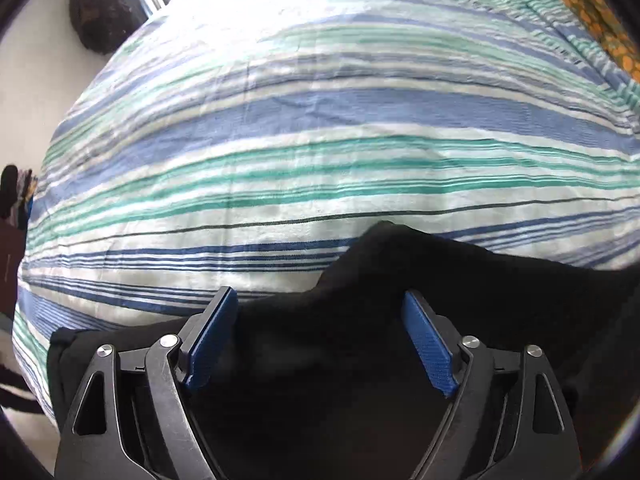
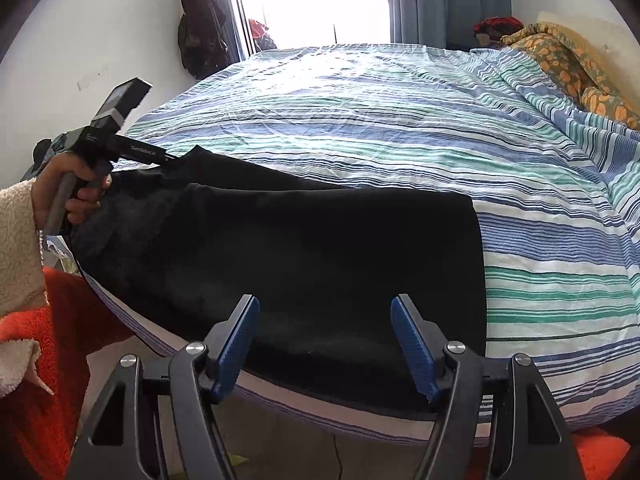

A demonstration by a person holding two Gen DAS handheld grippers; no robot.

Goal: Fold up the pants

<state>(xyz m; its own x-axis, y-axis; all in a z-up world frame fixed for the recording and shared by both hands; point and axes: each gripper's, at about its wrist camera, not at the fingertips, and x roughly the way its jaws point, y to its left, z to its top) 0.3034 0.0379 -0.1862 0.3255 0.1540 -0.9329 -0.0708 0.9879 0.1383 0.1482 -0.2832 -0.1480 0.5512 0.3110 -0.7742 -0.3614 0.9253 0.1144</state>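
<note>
The black pants (image 2: 280,248) lie flat on the striped bedsheet (image 2: 400,128), along the edge of the bed nearest the person, folded lengthwise with 1 leg over the other. At the left end of the pants, a hand (image 2: 76,188) in a cream fleece sleeve (image 2: 16,248) holds the left gripper (image 1: 318,312) pointing steeply down over the cloth; its 2 blue pads (image 1: 212,340) stand wide apart above a raised ridge of the pants, not pressing on it. Toward the right end of the pants, the right gripper (image 2: 324,320) hangs over the cloth near the bed edge, its jaws apart with nothing pinched between them. Right of the pants, an orange patterned blanket (image 2: 572,68) lies bunched at the far corner of the bed.
</note>
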